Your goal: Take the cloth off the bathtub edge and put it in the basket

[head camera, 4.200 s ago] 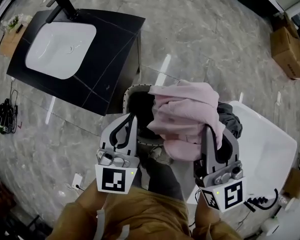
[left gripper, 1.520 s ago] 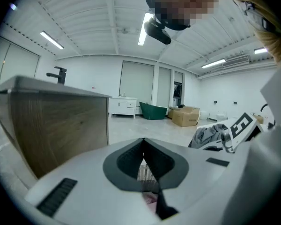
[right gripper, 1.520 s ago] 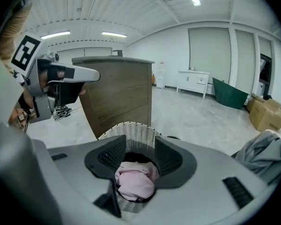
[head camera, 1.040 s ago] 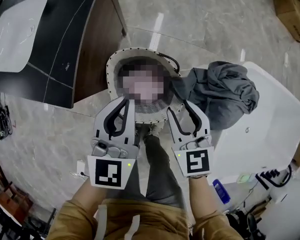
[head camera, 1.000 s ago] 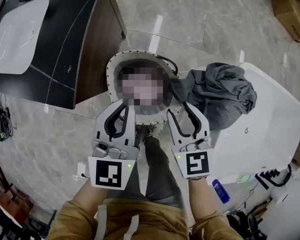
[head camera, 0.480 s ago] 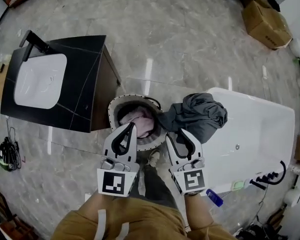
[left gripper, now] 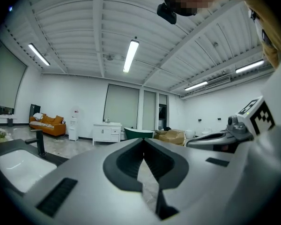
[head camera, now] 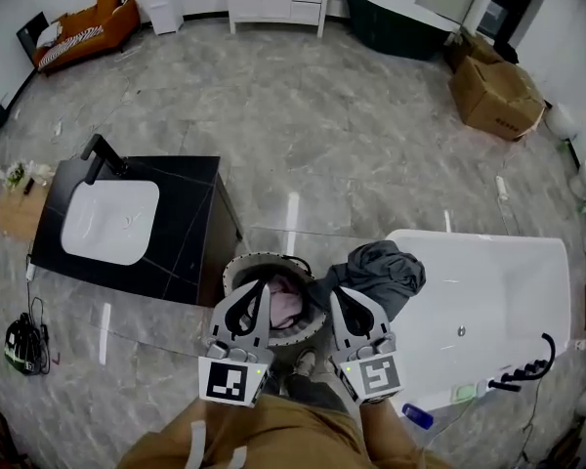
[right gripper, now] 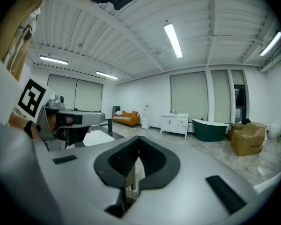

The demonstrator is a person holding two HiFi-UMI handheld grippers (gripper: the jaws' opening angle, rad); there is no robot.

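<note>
pink cloth (head camera: 286, 307) now in the basket (head camera: 236, 273), out of the r gripper (head camera: 336, 293), whose jaws just snapped together empty; l gripper (head camera: 263, 284) closed too. grey cloth (head camera: 382, 272) still on tub edge (head camera: 469, 238) beside basket, so prob one more to go.

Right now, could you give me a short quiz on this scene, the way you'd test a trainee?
1. True or false: the pink cloth lies inside the basket.
2. Where does the grey cloth lie? A: on the edge of the bathtub. B: in the sink. C: flat on the floor.
3. Fill in the missing word: the left tongs are ____, with nothing between the jaws.

Key: 1 true; 2 A; 3 shut.
</note>
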